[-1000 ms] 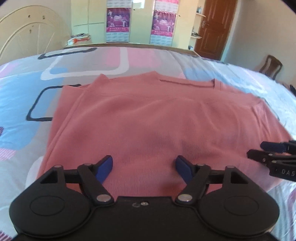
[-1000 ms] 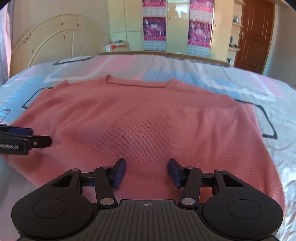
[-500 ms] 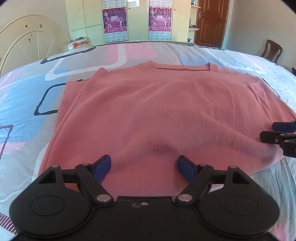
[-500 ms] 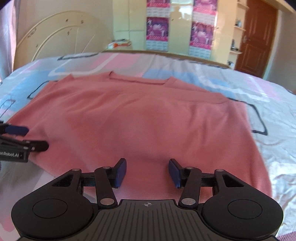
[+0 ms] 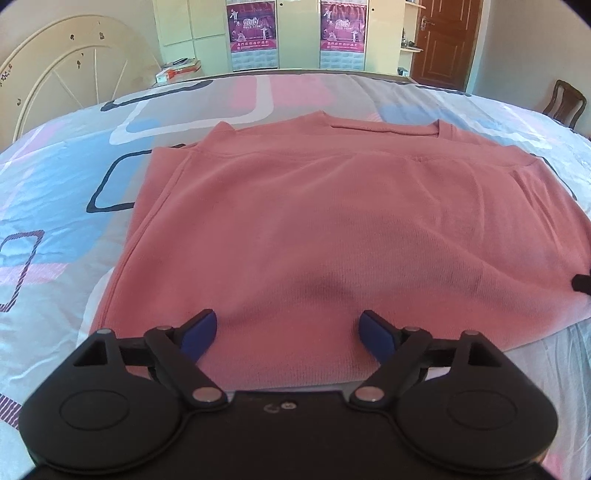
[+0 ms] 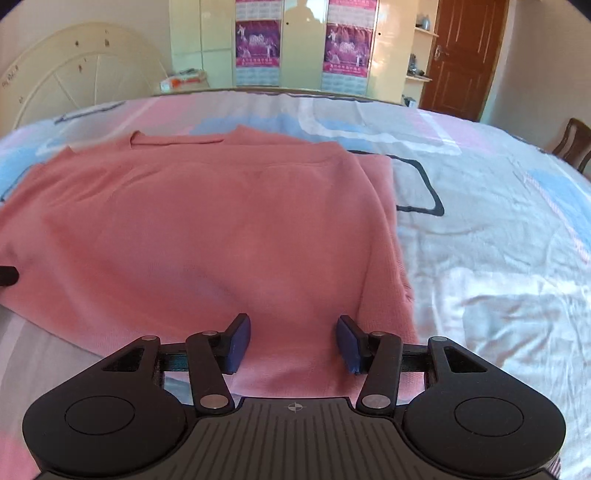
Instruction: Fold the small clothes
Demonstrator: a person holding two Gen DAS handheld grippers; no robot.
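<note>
Nearest in the left wrist view, the left gripper (image 5: 286, 330) hangs over the near hem of the sweater (image 5: 332, 229). Its jaws are spreading apart, already wide, and the blue pads (image 5: 197, 332) grip nothing; the knit lies flat below and between them. In the right wrist view the right gripper (image 6: 293, 341) hovers above the sweater's (image 6: 207, 229) near right corner, jaws about half apart, pads clear of the cloth and holding nothing. A black tip of the right gripper (image 5: 583, 283) shows at the right edge of the left view, by the sweater's side; a black tip of the left gripper (image 6: 7, 275) shows at the left edge of the right view.

The pink sweater lies spread on the bed (image 5: 55, 206), folded up on itself, neckline at the far side. The bedsheet (image 6: 498, 240) has pink, blue and grey blocks with dark outlines.

Beyond the bed stand a cream headboard (image 5: 62, 85), a wardrobe with two purple posters (image 5: 253, 33), a brown door (image 5: 443, 44) and a chair (image 5: 565, 101).
</note>
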